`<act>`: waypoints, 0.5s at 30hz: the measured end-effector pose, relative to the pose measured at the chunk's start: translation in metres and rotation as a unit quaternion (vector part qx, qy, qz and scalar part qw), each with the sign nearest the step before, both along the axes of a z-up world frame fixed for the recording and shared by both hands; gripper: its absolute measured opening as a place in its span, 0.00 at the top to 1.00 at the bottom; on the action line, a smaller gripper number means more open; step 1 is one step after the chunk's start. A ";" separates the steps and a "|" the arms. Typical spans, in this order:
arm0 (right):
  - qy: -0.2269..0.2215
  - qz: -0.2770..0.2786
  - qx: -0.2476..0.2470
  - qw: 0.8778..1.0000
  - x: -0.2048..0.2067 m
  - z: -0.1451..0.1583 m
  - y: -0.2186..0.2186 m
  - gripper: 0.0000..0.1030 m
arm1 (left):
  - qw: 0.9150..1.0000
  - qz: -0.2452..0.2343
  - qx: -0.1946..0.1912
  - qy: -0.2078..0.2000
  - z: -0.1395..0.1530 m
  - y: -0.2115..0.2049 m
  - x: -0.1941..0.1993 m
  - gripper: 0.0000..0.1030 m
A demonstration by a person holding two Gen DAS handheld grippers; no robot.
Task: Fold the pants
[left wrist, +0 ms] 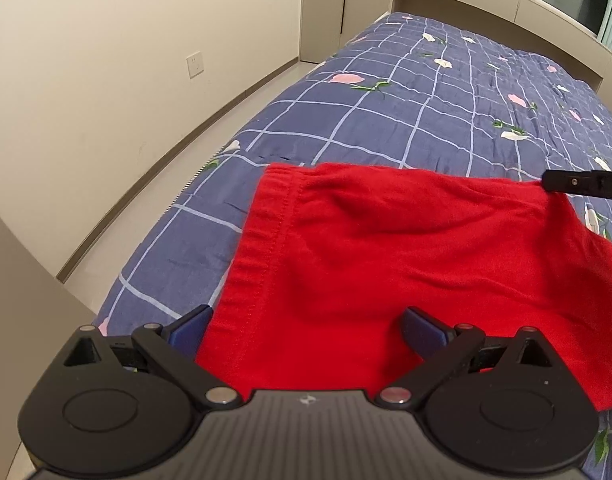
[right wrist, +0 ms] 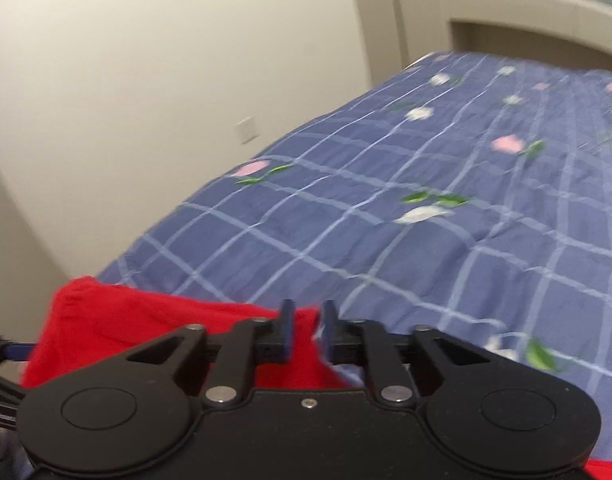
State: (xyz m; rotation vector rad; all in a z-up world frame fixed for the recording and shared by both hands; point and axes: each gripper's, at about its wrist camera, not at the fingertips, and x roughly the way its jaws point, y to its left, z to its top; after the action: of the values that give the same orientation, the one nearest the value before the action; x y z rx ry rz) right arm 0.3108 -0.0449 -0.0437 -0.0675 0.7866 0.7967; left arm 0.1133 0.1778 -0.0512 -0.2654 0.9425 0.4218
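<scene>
Red pants (left wrist: 366, 248) lie on a bed with a blue checked, flowered quilt (left wrist: 386, 112). The stitched waistband runs along their left side. My left gripper (left wrist: 306, 332) stands open over the near edge of the pants, with cloth between its blue fingers (left wrist: 190, 330) but not pinched. At the far right corner, my right gripper (left wrist: 546, 181) is shut on the pants and lifts the fabric a little. In the right wrist view my right gripper (right wrist: 309, 330) has its jaws close together with a fold of the red pants (right wrist: 146, 320) between them.
A beige wall with a socket (left wrist: 195, 64) runs along the left, with a strip of pale floor (left wrist: 166, 200) between it and the bed. A headboard shelf (left wrist: 506, 4) and window stand at the far end. The quilt (right wrist: 386, 220) stretches beyond the pants.
</scene>
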 end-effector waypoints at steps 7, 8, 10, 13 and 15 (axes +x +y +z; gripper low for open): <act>-0.026 0.019 0.001 0.999 -0.041 0.002 -0.017 0.13 | 1.000 0.003 0.022 -0.010 0.013 0.000 -0.005 0.01; -0.028 0.032 -0.010 0.999 -0.047 -0.002 -0.014 0.11 | 1.000 -0.001 0.027 -0.006 0.012 -0.001 -0.004 0.01; -0.045 0.039 -0.053 0.997 -0.053 -0.012 -0.006 0.07 | 0.999 -0.003 0.036 0.013 0.008 -0.003 -0.001 0.01; -0.078 0.007 -0.110 0.991 -0.049 -0.026 -0.001 0.01 | 0.998 -0.005 0.052 0.043 0.004 -0.009 0.001 0.01; -0.080 -0.032 -0.135 0.987 -0.043 -0.031 -0.010 0.01 | 0.997 -0.011 0.063 0.035 0.010 -0.014 -0.003 0.01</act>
State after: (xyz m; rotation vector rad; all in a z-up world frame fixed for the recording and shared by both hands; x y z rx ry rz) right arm 0.2678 -0.0547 -0.0750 -0.3423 0.7370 0.6120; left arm 0.1102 0.1634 -0.0407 -0.1263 0.9820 0.4714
